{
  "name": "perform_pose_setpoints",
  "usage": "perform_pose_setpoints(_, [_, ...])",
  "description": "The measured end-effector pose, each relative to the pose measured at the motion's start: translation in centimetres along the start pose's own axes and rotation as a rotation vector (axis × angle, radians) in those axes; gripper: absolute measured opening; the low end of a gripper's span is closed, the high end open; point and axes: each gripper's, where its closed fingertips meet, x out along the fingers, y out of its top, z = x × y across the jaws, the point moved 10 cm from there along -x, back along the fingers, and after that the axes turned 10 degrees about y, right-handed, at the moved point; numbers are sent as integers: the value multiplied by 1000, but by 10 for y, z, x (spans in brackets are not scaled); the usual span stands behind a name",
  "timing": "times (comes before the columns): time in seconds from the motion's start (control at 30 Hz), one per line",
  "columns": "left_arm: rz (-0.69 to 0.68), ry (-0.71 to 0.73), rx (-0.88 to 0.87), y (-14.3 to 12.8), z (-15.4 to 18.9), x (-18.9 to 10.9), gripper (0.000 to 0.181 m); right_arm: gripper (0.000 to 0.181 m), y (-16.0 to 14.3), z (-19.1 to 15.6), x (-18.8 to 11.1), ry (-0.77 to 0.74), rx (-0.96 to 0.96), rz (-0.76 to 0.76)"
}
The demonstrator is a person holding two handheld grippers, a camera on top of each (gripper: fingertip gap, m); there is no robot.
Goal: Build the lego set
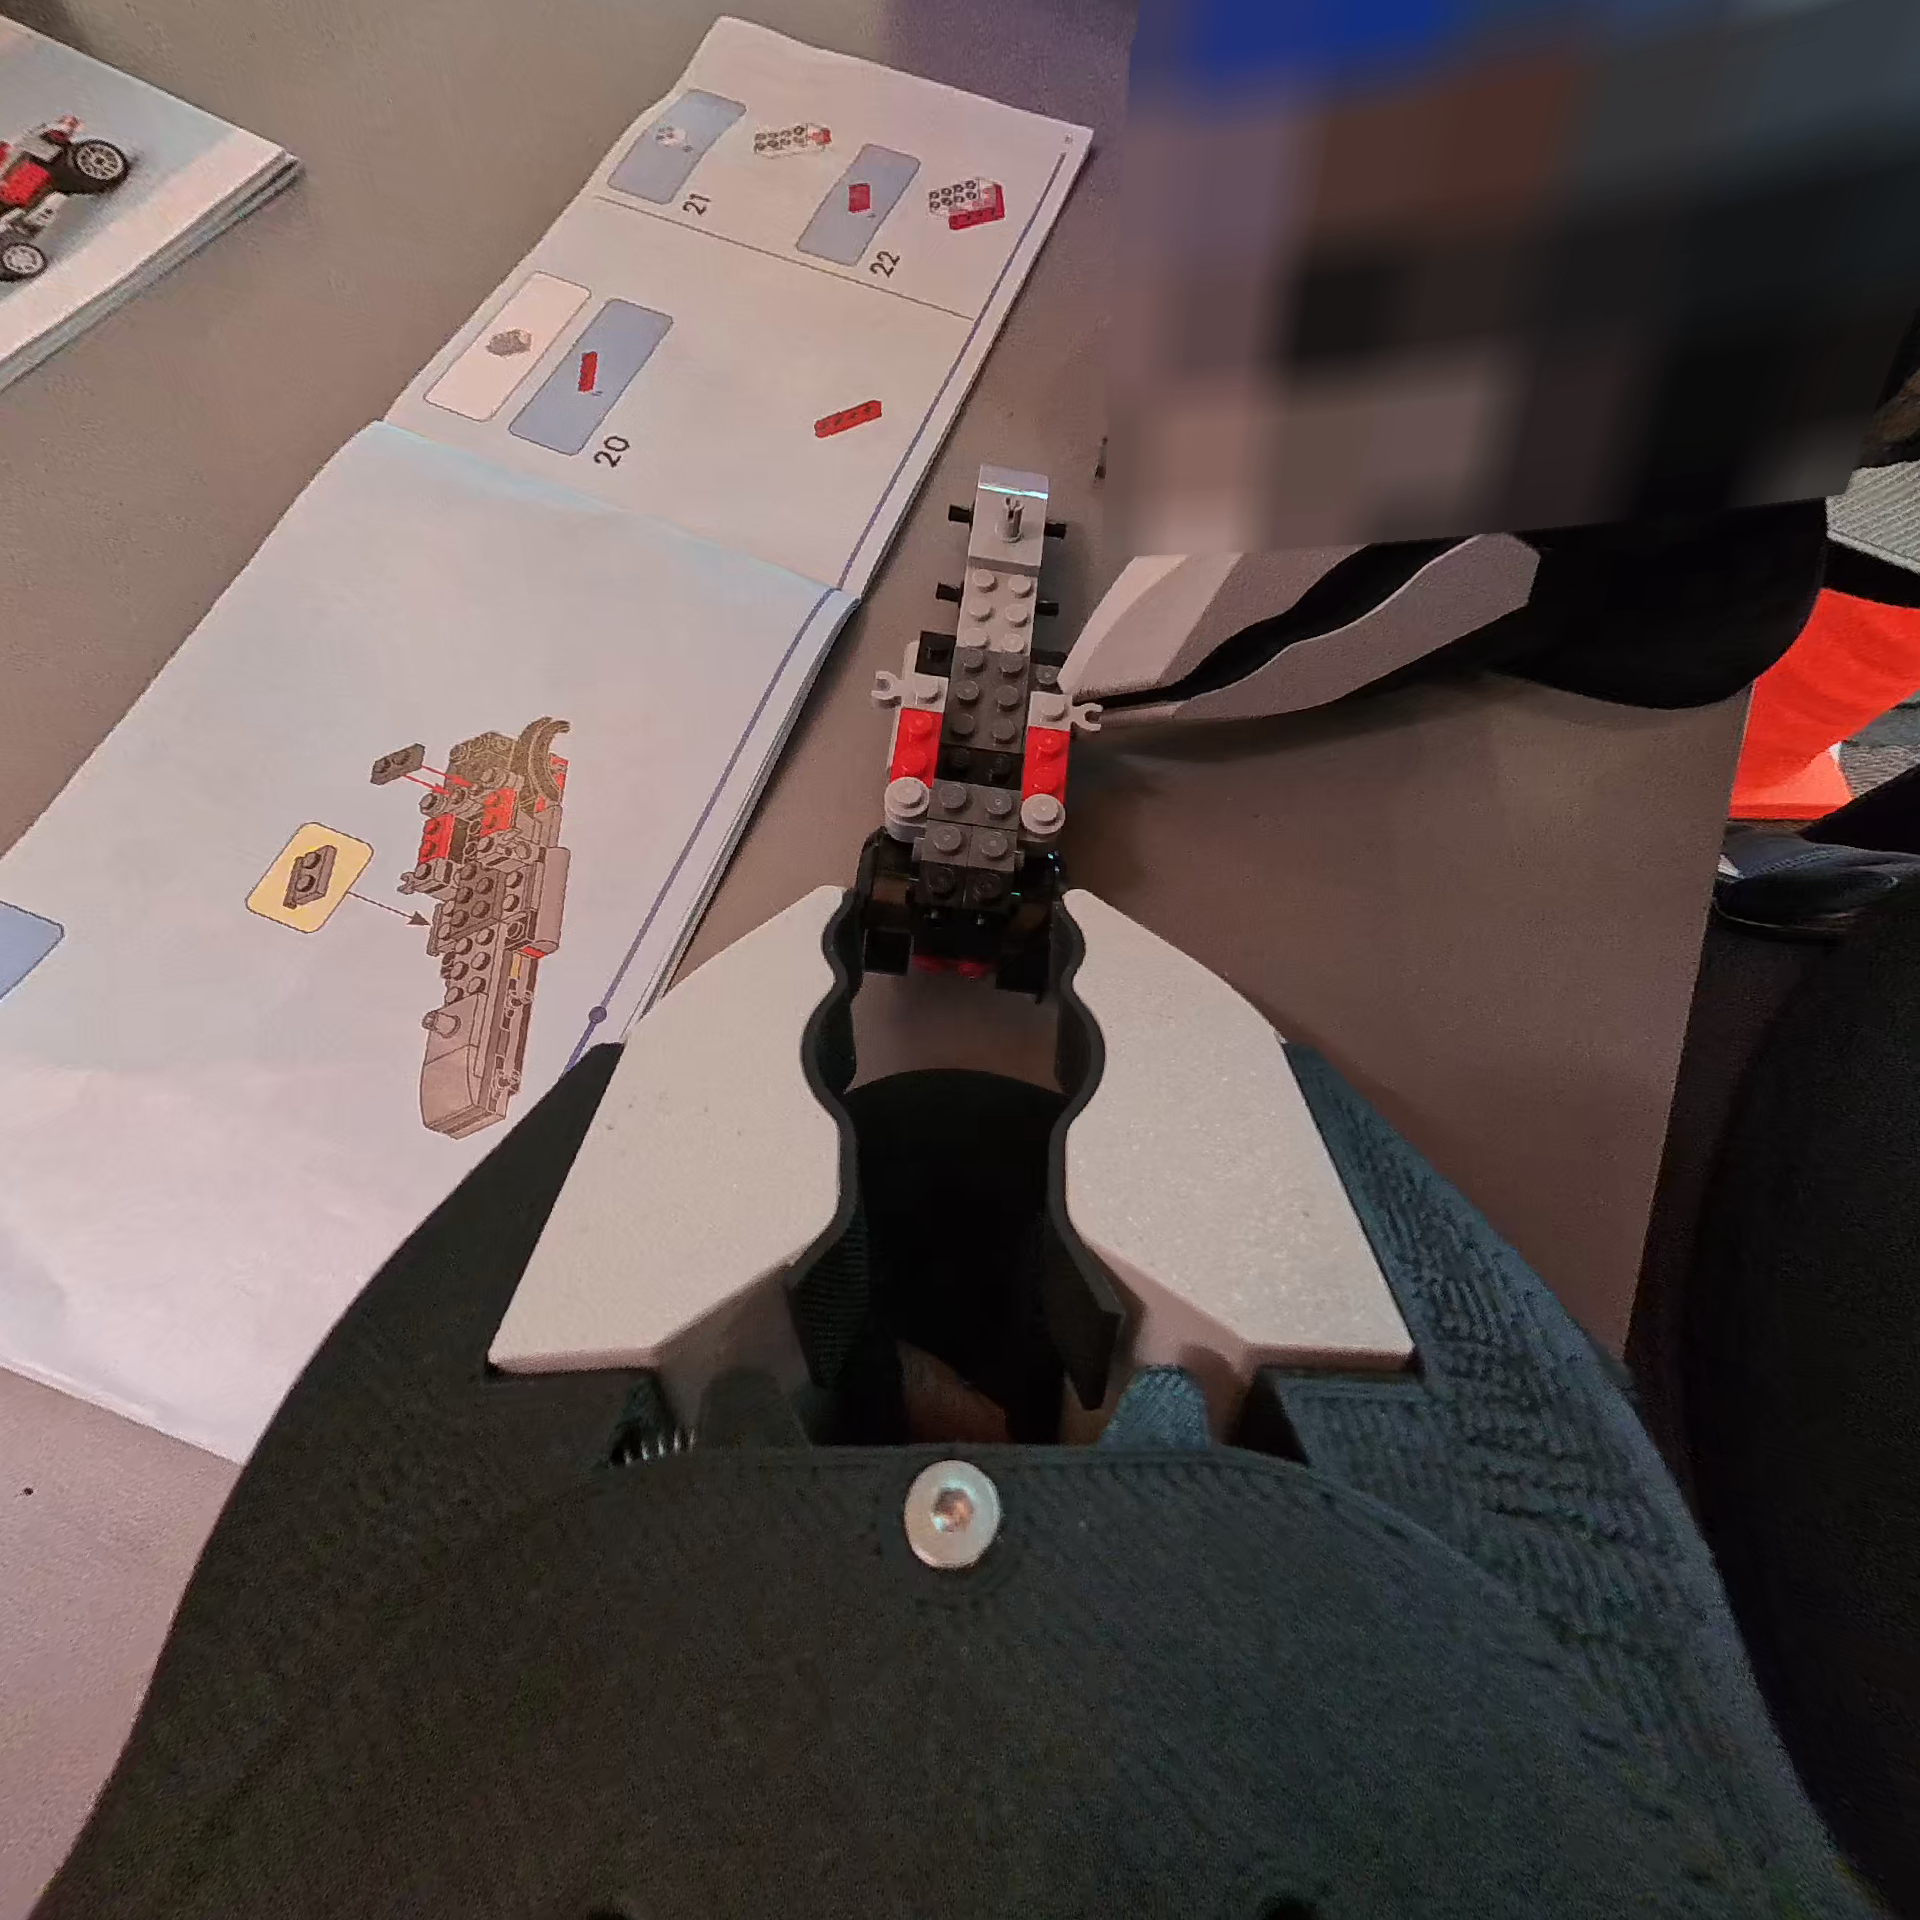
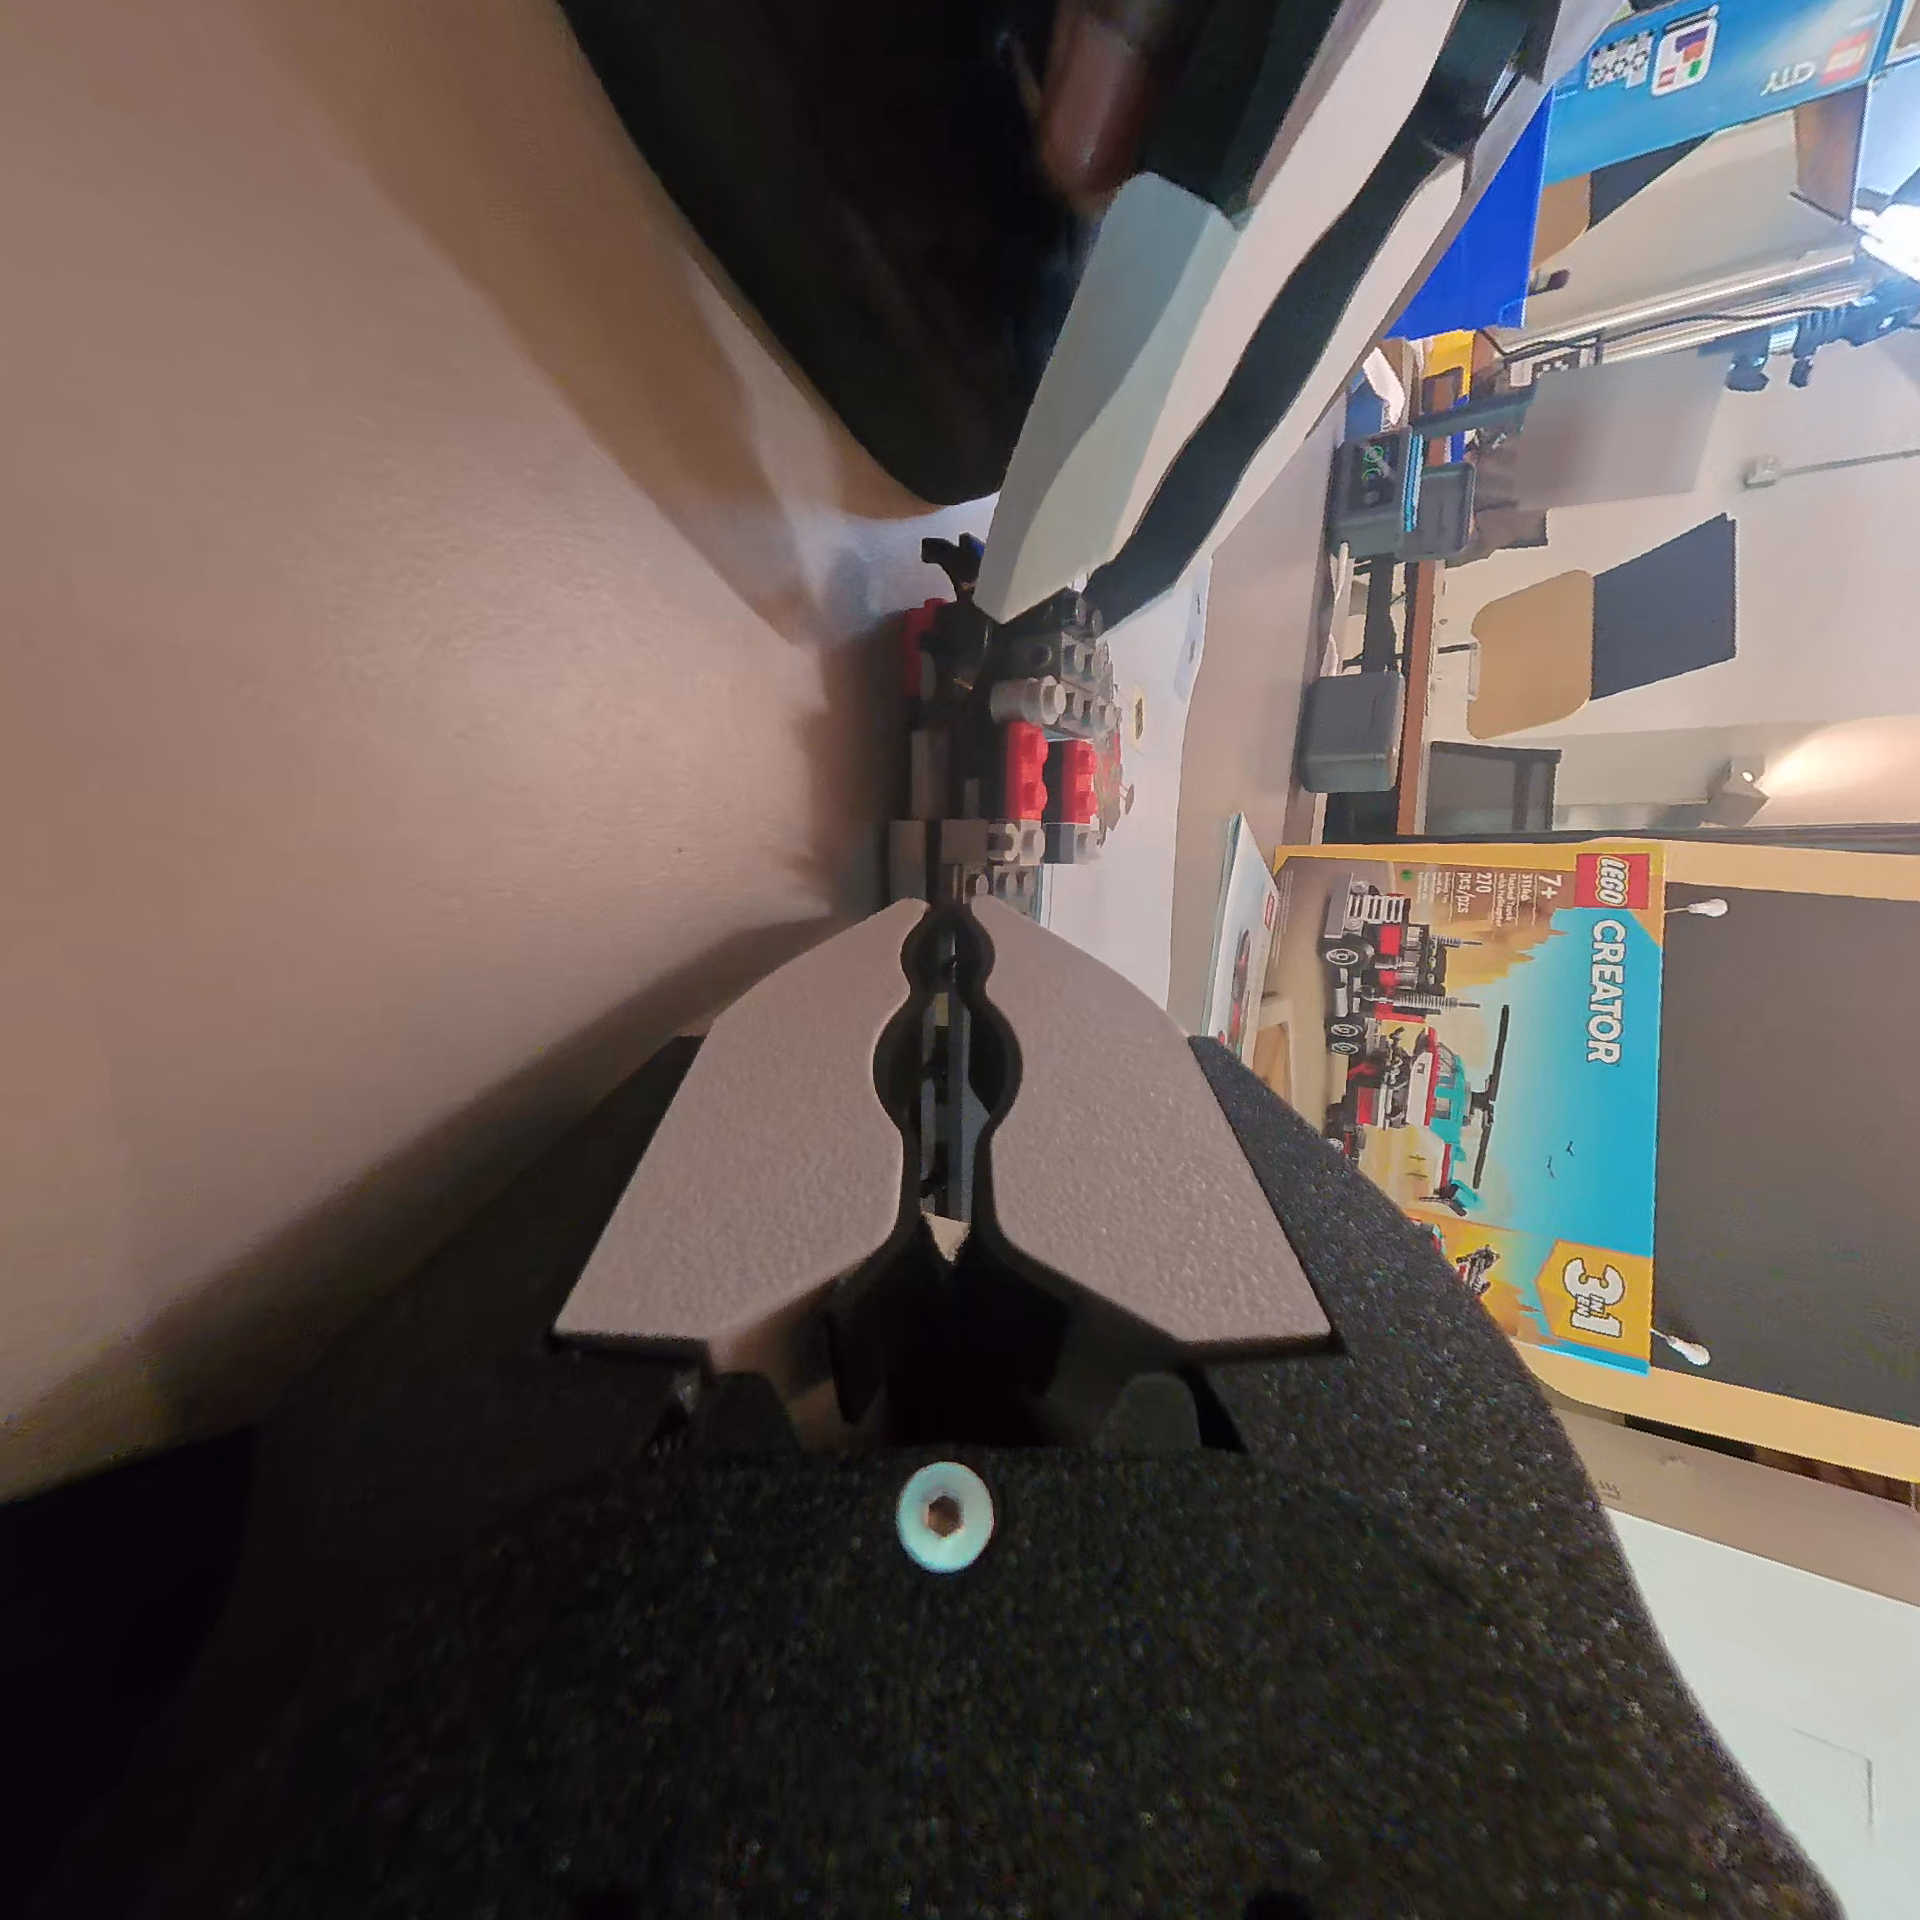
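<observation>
A partly built lego model (image 1: 987,707) of grey, dark grey, red and black bricks is held over the grey table (image 1: 1351,987). My left gripper (image 1: 956,920) is shut on its near black end, and the model points away from the camera. My right gripper (image 1: 1086,701) comes in from the right, with its tips closed at a light grey clip piece on the model's right side. In the right wrist view, my right gripper (image 2: 951,914) is almost closed on a thin edge of the model (image 2: 1039,769). The left gripper (image 2: 1039,608) reaches in from above.
An open instruction booklet (image 1: 468,727) lies on the table left of the model. A second booklet (image 1: 104,208) lies at the far left. The lego box (image 2: 1507,1091) stands beyond the model. The table's edge runs close on the right, with an orange object (image 1: 1829,707) past it. Some 6 centimetres of space lies between my two pairs of fingers.
</observation>
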Motion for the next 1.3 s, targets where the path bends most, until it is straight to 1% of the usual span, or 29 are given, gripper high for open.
perform_pose_setpoints(0.13, [-5,-2,-14,0,-1,0,35,3,0,2,0,25,1,-2])
perform_pose_setpoints(0.27, [-5,-2,-13,0,-1,0,35,3,-2,9,0,93,39,25])
perform_pose_setpoints(0.5, [-6,-6,-17,0,-1,0,35,2,-6,30,2,308,147,66])
perform_pose_setpoints(0.53, [-5,-13,-19,0,-2,0,32,0,-6,30,4,386,150,65])
perform_pose_setpoints(0.57, [-9,-33,-16,0,-1,1,27,0,-6,29,10,423,198,32])
perform_pose_setpoints(0.6, [-14,-45,-12,0,-1,1,26,0,-6,30,10,431,182,47])
perform_pose_setpoints(0.63, [-22,-35,-19,0,-2,1,23,0,-7,32,9,432,133,6])
perform_pose_setpoints(0.67, [-38,-22,-42,0,-4,2,25,0,-8,36,6,411,111,-27])
perform_pose_setpoints(0.73, [-49,-47,-75,0,-6,3,31,0,-8,46,-9,358,179,63])
perform_pose_setpoints(0.8, [-34,-70,-81,0,-7,2,35,6,-17,47,-19,347,276,132])
perform_pose_setpoints(0.9, [-11,-94,-84,2,-7,-1,39,8,-40,36,-23,322,374,188])
perform_pose_setpoints(0.97, [13,-95,-79,2,-7,-4,41,13,-52,27,-30,309,470,235])
perform_pose_setpoints(1.03, [33,-70,-61,4,-5,-7,43,21,-61,20,-41,324,573,255])
perform_pose_setpoints(1.13, [43,-14,-1,6,0,-9,43,24,-67,13,-57,412,700,291])
perform_pose_setpoints(1.23, [29,21,83,7,8,-8,43,26,-63,11,-54,469,742,324])
perform_pose_setpoints(1.3, [31,35,124,9,14,-8,43,26,-57,15,-46,518,748,304])
